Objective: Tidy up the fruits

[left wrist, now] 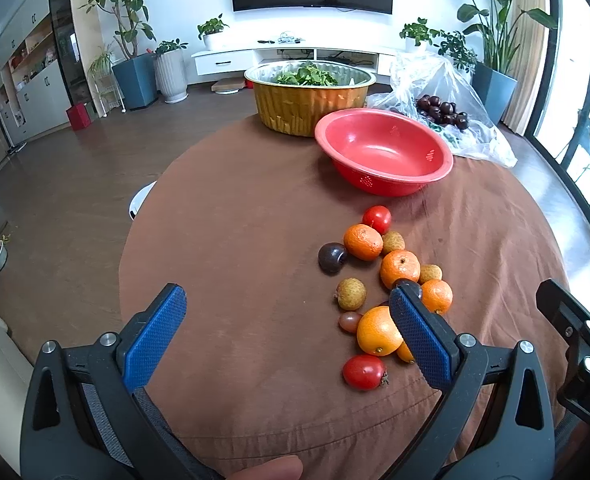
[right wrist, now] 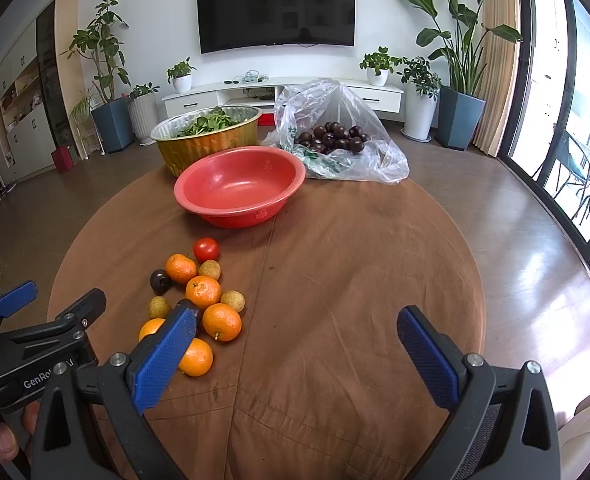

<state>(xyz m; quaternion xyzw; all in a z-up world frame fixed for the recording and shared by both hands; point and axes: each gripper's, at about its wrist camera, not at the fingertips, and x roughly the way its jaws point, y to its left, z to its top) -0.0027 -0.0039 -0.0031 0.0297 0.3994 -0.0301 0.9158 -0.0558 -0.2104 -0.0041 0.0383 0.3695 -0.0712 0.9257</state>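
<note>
On the brown table, both grippers' jaws stand apart, each blue pad hiding part of the fruit pile

Matt brown cloth; glossy red plastic bowl; crinkled foil basin.

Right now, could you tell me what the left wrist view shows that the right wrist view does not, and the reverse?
Only the left wrist view shows the second red tomato nearest the camera, a small purplish grape-like fruit, and a thumb tip at the bottom edge.

Only the right wrist view shows the whole plastic bag of dark fruit and the bare cloth right of the pile.

Both show the open left gripper, the open right gripper, the empty red bowl, the gold basin of greens and the brown tablecloth.
</note>
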